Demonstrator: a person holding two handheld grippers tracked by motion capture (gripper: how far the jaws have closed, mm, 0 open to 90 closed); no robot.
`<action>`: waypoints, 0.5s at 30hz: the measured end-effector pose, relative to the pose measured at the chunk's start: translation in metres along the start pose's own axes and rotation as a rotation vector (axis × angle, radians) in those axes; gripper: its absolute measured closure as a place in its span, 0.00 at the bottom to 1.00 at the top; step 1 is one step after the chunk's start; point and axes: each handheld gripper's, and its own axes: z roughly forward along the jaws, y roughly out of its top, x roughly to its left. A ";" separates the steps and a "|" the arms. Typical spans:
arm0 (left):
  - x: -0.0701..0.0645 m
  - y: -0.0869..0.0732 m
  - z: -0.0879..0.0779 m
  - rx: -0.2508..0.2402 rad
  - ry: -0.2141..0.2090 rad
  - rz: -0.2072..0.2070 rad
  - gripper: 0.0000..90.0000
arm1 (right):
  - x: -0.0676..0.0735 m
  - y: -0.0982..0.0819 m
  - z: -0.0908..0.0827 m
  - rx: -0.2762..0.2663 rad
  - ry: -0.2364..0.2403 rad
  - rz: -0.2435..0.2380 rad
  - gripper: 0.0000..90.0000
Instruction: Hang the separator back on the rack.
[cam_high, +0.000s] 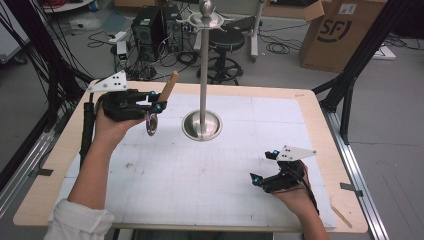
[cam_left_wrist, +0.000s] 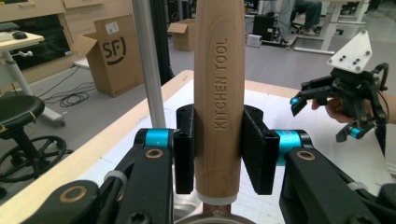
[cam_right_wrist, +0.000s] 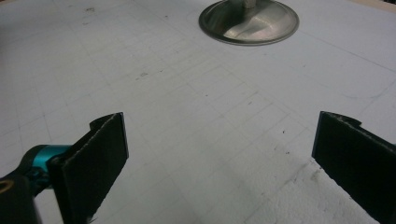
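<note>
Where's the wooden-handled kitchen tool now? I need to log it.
In the high view, the kitchen tool is clamped in the left gripper, above the table's far left, just left of the metal stand.

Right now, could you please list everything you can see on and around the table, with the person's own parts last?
Kitchen tool: one, wooden handle, metal head, held above the table's left.
Stand: one, silver pole on a round base, table centre.
Mat: one, white gridded, covering the table.
Cardboard box: one, brown, floor at far right.
Stool: one, black, behind the table.
Left gripper: black, clamped on the handle.
Right gripper: black, open, low over the mat.
</note>
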 end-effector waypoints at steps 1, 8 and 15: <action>0.001 0.003 0.001 0.003 0.004 0.004 0.76 | 0.000 0.000 0.000 0.002 0.000 0.000 0.02; 0.012 0.022 0.003 -0.001 0.010 0.000 0.76 | 0.000 0.000 0.001 0.007 0.003 -0.003 0.02; 0.022 0.041 0.002 -0.008 0.033 -0.006 0.76 | 0.000 -0.001 0.001 0.008 0.003 -0.004 0.02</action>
